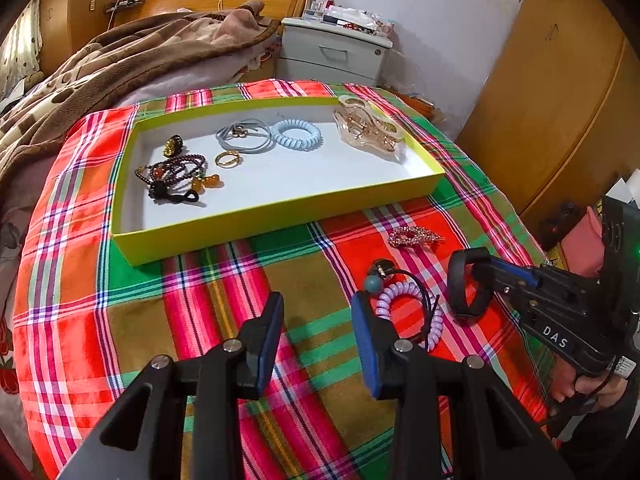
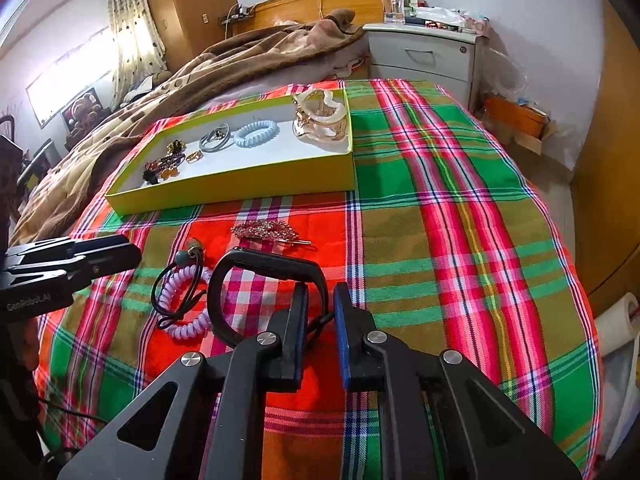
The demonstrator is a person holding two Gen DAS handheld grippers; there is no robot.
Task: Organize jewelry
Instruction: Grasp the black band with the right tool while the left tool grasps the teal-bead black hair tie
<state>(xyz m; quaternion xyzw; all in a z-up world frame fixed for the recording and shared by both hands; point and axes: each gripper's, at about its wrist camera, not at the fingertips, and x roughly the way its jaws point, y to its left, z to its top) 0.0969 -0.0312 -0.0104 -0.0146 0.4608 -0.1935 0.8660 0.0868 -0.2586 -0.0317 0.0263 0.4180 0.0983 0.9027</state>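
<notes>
Jewelry: most pieces lie in the yellow tray [image 1: 276, 216], far side of the plaid cloth [image 2: 440, 240] over the bed; the rest lie loose on the cloth in front of it.
In the tray: bead bracelets [image 1: 176, 172], gold ring [image 1: 227, 158], grey cord loop [image 1: 244, 136], blue coil tie [image 1: 296, 134], clear hair claw [image 1: 368, 128].
On the cloth: rhinestone clip [image 2: 266, 230] nearest the tray; lilac coil tie [image 2: 188, 300] with a thin black cord tangled over it, just beside the black band [image 2: 260, 268].
My right hand [image 1: 576, 384]: wrapped round the grip at the right edge of the left view, aiming my right tongs [image 2: 320, 300] low and level across the cloth.
Right tongs: narrowed onto the black band, which sits between the blue pads, its loop sticking out ahead and to the left; I cannot tell whether the band is lifted off the cloth.
My left hand: out of view in both pictures.
Left tongs [image 1: 316, 312]: spread wide, holding nothing, hovering above the cloth with the right fingertip just beside the lilac coil tie.
Beyond the bed: brown blanket [image 1: 120, 64], white nightstand [image 2: 420, 52].
</notes>
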